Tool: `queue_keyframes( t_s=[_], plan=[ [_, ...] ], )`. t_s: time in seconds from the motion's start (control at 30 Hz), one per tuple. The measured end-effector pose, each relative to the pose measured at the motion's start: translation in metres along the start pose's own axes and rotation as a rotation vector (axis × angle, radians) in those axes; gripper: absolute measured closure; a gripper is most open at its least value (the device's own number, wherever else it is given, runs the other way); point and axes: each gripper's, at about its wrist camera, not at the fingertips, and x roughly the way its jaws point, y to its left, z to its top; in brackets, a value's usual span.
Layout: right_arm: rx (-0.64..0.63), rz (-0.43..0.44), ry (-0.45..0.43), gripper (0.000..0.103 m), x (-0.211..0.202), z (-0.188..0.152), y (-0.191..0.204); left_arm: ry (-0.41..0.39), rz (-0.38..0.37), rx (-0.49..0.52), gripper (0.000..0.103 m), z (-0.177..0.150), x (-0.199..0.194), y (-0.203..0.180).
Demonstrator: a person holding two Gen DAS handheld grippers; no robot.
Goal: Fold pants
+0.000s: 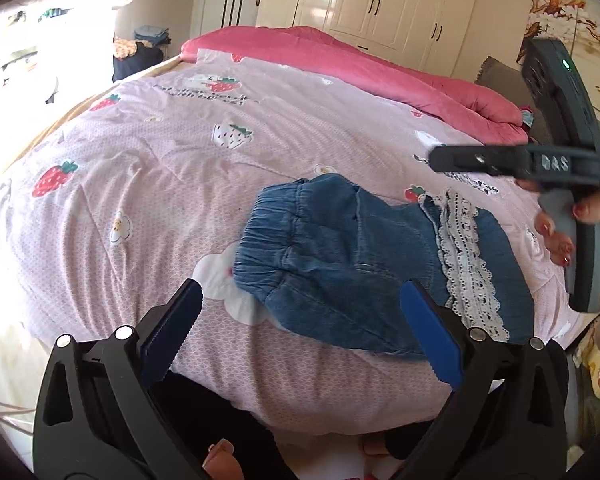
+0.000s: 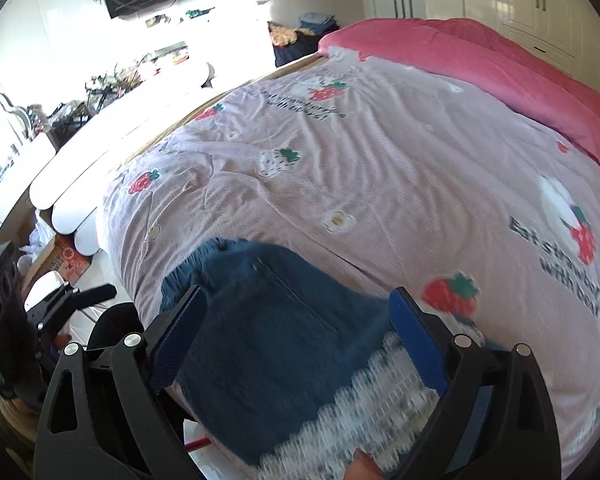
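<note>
Both grippers have their blue-padded fingers spread wide, grasping nothing. The left gripper (image 1: 300, 332) hovers with small denim pants (image 1: 364, 264) lying folded just ahead, reaching between its fingertips; their lace trim (image 1: 468, 264) sits beyond its right finger. The right gripper (image 2: 296, 340) hangs close over the same pants on a pink strawberry bedspread (image 1: 148, 168). Likely risk: a lowering finger could snag the lace or drag the soft bundle, undoing the fold.
</note>
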Motion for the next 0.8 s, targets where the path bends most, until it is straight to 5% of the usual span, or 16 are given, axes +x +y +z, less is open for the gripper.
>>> queue_keyframes(
  t_s=[0.6,0.63,0.67,0.8],
  plan=[
    [-0.100,0.059,0.299,0.011,0.130,0.028,0.033,0.078,-0.019,-0.037,0.010,-0.014,0.033,0.017],
    [-0.087,0.068,0.314,0.012,0.135,0.028,0.032,0.080,-0.018,-0.040,0.010,-0.014,0.034,0.018],
    [-0.064,0.098,0.331,0.026,0.140,0.026,0.030,0.083,-0.023,-0.044,0.010,-0.014,0.035,0.019],
    [-0.023,0.206,0.322,0.054,0.140,0.020,0.029,0.087,-0.094,-0.084,0.010,-0.016,0.036,0.022]
  ],
)
